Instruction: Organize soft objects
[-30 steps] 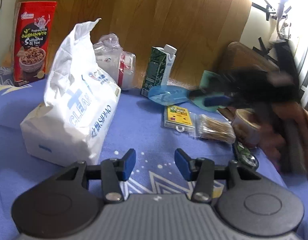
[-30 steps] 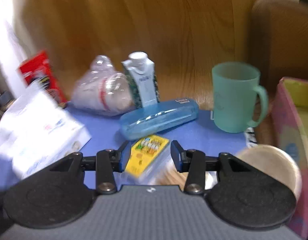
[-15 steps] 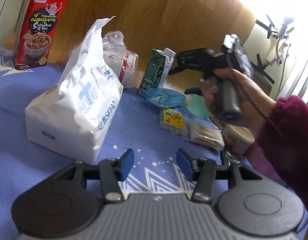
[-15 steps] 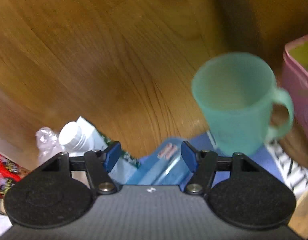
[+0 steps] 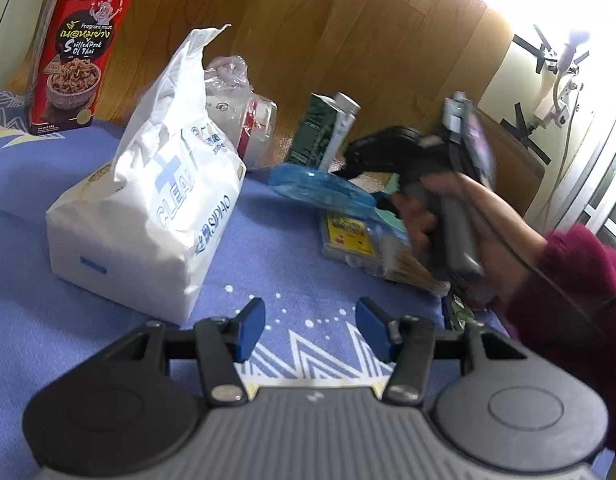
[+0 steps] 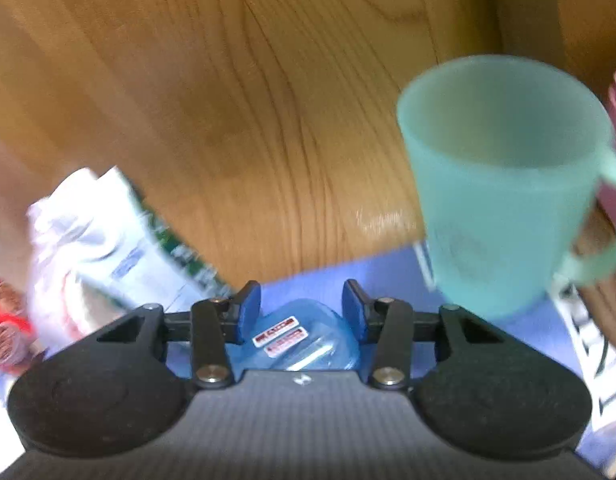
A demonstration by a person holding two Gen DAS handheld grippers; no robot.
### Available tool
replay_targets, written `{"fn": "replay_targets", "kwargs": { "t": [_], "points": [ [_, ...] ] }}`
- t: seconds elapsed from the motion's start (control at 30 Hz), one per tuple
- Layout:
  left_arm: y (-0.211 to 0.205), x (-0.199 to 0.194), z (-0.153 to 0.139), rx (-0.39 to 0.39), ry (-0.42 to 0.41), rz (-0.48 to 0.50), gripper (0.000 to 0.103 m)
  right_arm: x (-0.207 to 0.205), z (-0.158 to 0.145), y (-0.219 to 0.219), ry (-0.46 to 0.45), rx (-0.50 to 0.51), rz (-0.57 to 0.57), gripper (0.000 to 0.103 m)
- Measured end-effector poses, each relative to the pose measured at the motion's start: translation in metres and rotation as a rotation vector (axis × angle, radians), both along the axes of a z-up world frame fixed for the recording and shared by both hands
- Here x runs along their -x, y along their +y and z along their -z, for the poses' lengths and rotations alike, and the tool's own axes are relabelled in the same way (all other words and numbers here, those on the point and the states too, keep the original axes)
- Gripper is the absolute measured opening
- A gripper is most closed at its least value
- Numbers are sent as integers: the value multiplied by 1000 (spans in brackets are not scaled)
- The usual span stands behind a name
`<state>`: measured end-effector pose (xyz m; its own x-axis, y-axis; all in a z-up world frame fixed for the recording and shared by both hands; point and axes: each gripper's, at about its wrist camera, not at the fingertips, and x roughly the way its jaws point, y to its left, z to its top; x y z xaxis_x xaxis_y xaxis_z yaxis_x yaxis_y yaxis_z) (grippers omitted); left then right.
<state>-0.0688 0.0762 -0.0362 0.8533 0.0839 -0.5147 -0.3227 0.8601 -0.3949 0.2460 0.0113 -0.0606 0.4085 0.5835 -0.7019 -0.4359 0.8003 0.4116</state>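
Right gripper (image 6: pixel 301 312), jaws closing round the translucent blue plastic case (image 6: pixel 303 340) at lower centre: centre it before pinching; left gripper (image 5: pixel 310 330) spread, empty

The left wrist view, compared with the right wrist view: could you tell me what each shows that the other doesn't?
Only the left wrist view shows the red snack box, the yellow packet, the person's hand and the open left gripper.

Only the right wrist view clearly shows the green mug and the right gripper, jaws closing around the case.

Both show the blue case, the white tissue pack and the carton.
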Motion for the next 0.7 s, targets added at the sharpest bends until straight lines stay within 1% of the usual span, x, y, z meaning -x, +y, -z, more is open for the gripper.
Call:
{"fn": "replay_targets", "kwargs": {
  "t": [0.13, 0.27, 0.3, 0.33, 0.37, 0.4, 0.43, 0.47, 0.5, 0.53, 0.57, 0.63, 0.67, 0.7],
  "points": [
    [3, 5, -1, 9, -18, -35, 53, 37, -10, -30, -6, -51, -95, 46],
    [8, 12, -4, 25, -58, -75, 53, 95, -22, -54, -8, -103, -290, 47],
    [9, 14, -4, 30, -72, -80, 53, 112, -23, -60, -1, -98, -349, 47],
    [10, 16, -6, 34, -85, -85, 53, 121, -26, -57, -5, -88, -393, 47],
    [11, 18, -7, 38, -98, -90, 53, 136, -26, -62, -23, -79, -443, 47],
    [11, 20, -7, 39, -109, -96, 53, 151, -28, -65, -66, -67, -494, 47],
    [12, 21, -9, 39, -115, -103, 53, 162, -31, -66, -131, -48, -526, 48],
    [13, 21, -10, 40, -118, -110, 53, 169, -35, -64, -234, -12, -557, 57],
    [14, 22, -10, 45, -120, -117, 53, 181, -38, -63, -337, 22, -585, 63],
    [14, 25, -12, 53, -119, -120, 53, 186, -38, -58, -385, 38, -591, 68],
    [14, 29, -12, 62, -119, -125, 53, 182, -37, -58, -393, 45, -591, 68],
    [13, 39, -15, 66, -109, -127, 53, 175, -36, -47, -359, 48, -602, 68],
    [13, 44, -16, 67, -98, -126, 53, 175, -38, -46, -363, 45, -620, 68],
    [13, 50, -17, 70, -90, -123, 53, 183, -39, -46, -379, 47, -637, 68]
  ]
}}
